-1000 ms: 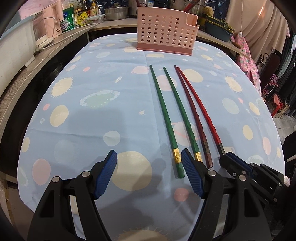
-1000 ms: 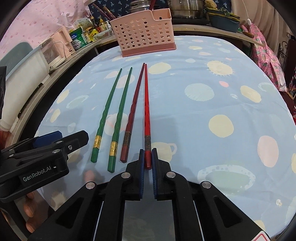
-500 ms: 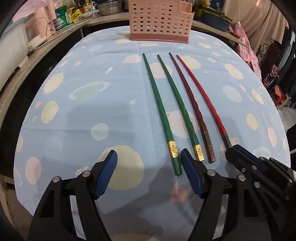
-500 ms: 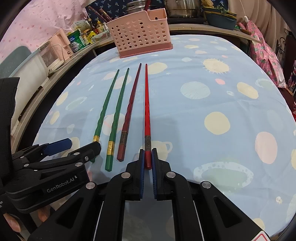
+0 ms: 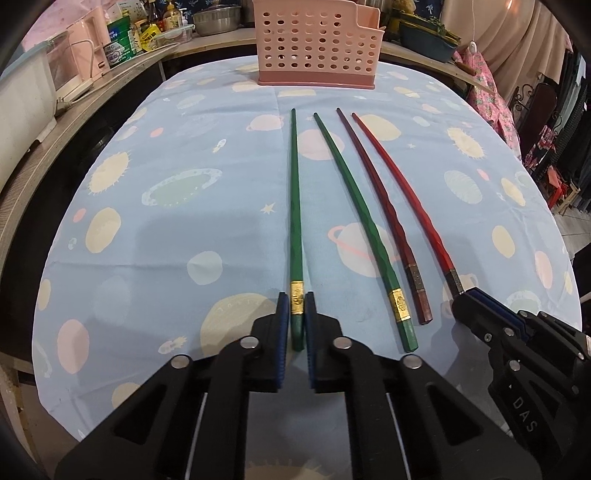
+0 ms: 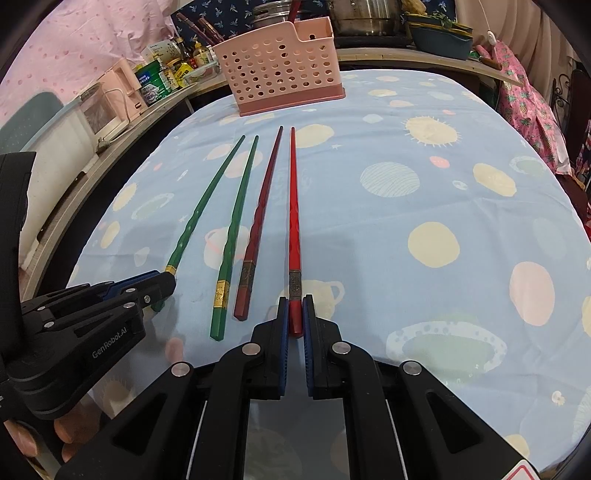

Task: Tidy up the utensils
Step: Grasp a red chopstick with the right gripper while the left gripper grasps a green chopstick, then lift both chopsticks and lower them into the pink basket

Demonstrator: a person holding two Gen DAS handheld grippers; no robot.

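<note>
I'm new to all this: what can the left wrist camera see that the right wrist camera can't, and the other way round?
Only the left view shows the left hand-held gripper shut on the outer green chopstick head-on. Only the right view shows the right hand-held gripper clamping the bright red chopstick head-on, plus the person's fingertips. Both show four chopsticks on the tablecloth and the pink basket.

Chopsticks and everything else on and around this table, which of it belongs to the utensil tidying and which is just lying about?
Part of the job:
outer green chopstick, in the left gripper
second green chopstick
dark red chopstick
bright red chopstick, in the right gripper
pink holder

Just lying about:
steel pot
green can
blue basin
</note>
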